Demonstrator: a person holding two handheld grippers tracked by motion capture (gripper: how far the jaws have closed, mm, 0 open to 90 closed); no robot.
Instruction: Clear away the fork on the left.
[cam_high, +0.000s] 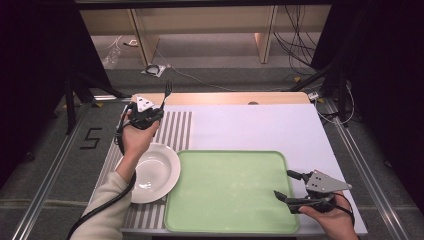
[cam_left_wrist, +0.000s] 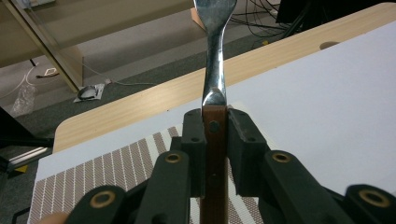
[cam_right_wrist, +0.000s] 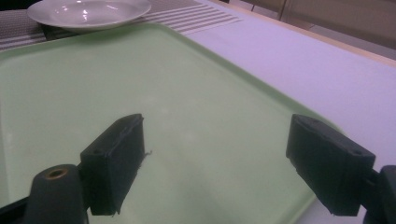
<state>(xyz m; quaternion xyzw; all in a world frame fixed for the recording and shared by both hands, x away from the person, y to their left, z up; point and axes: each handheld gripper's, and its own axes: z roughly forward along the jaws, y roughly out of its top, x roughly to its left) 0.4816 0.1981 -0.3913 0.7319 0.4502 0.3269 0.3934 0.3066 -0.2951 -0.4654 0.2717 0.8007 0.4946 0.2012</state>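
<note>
Holding our right gripper (cam_high: 286, 184) spread and idle low over the green tray's (cam_high: 225, 220) near right corner, we keep the white plate (cam_high: 155, 172) beside the tray bare. Farther off, our left gripper (cam_high: 159, 111) pinches the wooden-handled fork (cam_left_wrist: 215, 84) upright above the striped placemat (cam_high: 177, 127). We judge the fork is mid-carry; next we must lower it gently beside the plate.

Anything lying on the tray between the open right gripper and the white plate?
No. In the high view the green tray is bare from the right gripper across to the white plate; the right gripper view agrees.
</note>
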